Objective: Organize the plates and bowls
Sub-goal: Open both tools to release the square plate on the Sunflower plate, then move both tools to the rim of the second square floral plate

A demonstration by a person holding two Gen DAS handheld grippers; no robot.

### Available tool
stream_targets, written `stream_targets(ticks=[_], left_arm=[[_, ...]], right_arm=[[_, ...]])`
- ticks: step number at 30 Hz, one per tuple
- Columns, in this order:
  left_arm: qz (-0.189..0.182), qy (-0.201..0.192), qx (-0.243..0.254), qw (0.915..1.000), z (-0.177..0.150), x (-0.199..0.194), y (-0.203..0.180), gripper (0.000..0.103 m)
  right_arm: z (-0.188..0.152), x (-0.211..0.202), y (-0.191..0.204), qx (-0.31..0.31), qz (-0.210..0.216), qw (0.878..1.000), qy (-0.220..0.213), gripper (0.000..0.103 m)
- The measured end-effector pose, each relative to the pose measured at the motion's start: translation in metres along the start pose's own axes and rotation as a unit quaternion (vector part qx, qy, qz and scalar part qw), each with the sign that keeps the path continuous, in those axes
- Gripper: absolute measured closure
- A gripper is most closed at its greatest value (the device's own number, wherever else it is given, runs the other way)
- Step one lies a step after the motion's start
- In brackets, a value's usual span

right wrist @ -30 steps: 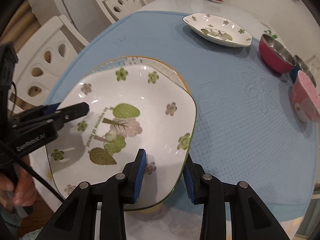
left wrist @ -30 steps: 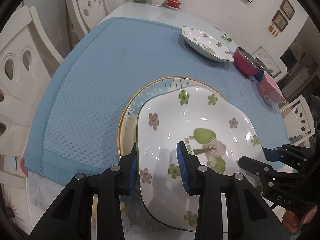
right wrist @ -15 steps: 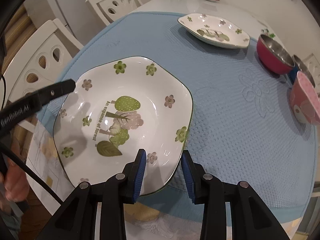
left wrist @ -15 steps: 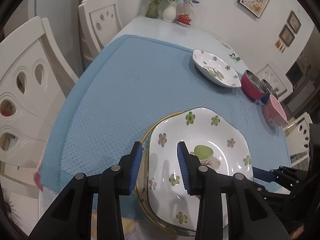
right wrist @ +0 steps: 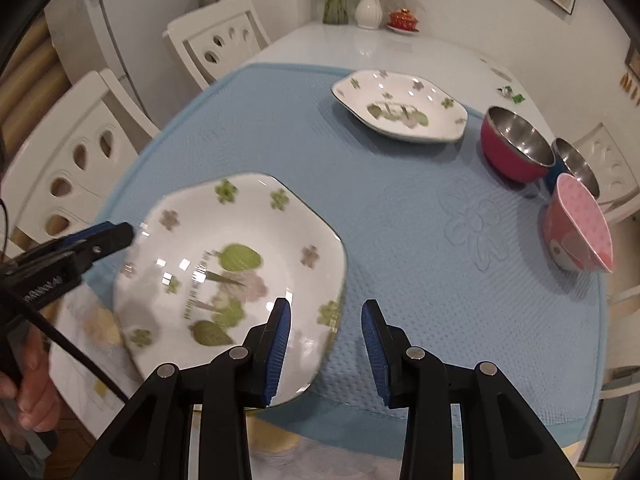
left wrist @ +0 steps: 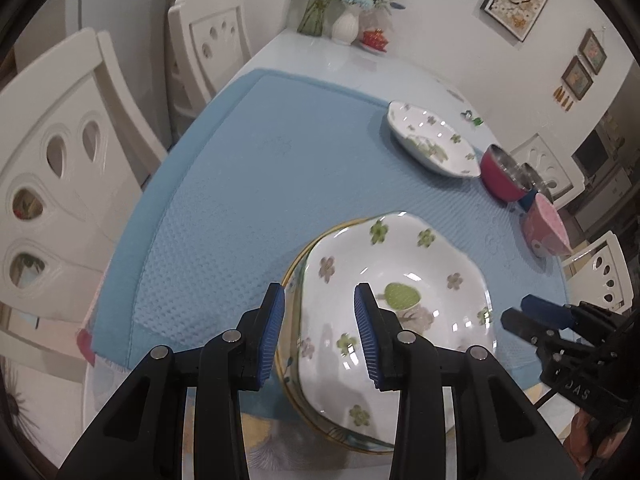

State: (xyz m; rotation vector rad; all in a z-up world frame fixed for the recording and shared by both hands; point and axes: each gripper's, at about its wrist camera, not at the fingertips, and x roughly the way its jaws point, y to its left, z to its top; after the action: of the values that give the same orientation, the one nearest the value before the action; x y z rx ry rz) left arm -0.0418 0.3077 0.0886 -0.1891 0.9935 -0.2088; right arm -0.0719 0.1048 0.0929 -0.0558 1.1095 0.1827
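Both grippers had risen away from the flowered plate (right wrist: 240, 264), which a second earlier sat between each pair of pads and now lay stacked on the gold-rimmed plate (left wrist: 294, 280) near the table's front edge, on the blue mat (right wrist: 400, 240). In the left wrist view the left gripper (left wrist: 319, 336) hovered over the stack's left rim, its blue pads set narrowly apart and touching nothing; the rim showed below the gap. In the right wrist view the right gripper (right wrist: 325, 344) hung above the plate's right edge, jaws likewise narrow and empty. A second flowered plate (right wrist: 400, 108) rested toward the mat's far right part, with a red steel bowl (right wrist: 516, 144), a smaller blue steel bowl (right wrist: 576, 164) and a tilted pink bowl (right wrist: 580, 224) along the mat's right edge, close together. White chairs (right wrist: 80, 152) stood along the table's left side, and a vase (right wrist: 368, 8) stood at its far end.
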Motion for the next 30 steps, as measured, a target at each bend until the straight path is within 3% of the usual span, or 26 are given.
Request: stream_targets(ticks=[6,16,19,21,24,28,30], left_arm=[[-0.009,-0.032,0.037,0.9988,0.02,-0.021,-0.025,0.07],[-0.039,-0.095,0.081,0.9914,0.06,-0.053,-0.065,0.064],[-0.056,-0.109,0.092,0.9882,0.071,-0.058,-0.076,0.064],[-0.064,-0.117,0.102,0.9858,0.079,-0.06,-0.083,0.064],[-0.07,-0.127,0.11,0.9832,0.089,-0.063,-0.093,0.062],[-0.075,-0.136,0.105,0.9822,0.099,-0.06,-0.1,0.039],[-0.08,-0.134,0.108,0.9818,0.1,-0.055,-0.102,0.039]], right_arm=[[0.012,-0.021,-0.001,0.012,0.007,1.0,-0.023,0.068],[0.045,-0.071,-0.05,0.109,0.014,0.99,-0.093,0.065],[0.05,-0.082,-0.058,0.121,0.013,0.987,-0.107,0.058],[0.052,-0.088,-0.064,0.133,0.017,0.984,-0.117,0.047],[0.058,-0.093,-0.074,0.156,0.027,0.979,-0.128,0.047],[0.062,-0.088,-0.081,0.17,0.031,0.977,-0.122,0.046],[0.063,-0.083,-0.084,0.172,0.028,0.978,-0.116,0.046]])
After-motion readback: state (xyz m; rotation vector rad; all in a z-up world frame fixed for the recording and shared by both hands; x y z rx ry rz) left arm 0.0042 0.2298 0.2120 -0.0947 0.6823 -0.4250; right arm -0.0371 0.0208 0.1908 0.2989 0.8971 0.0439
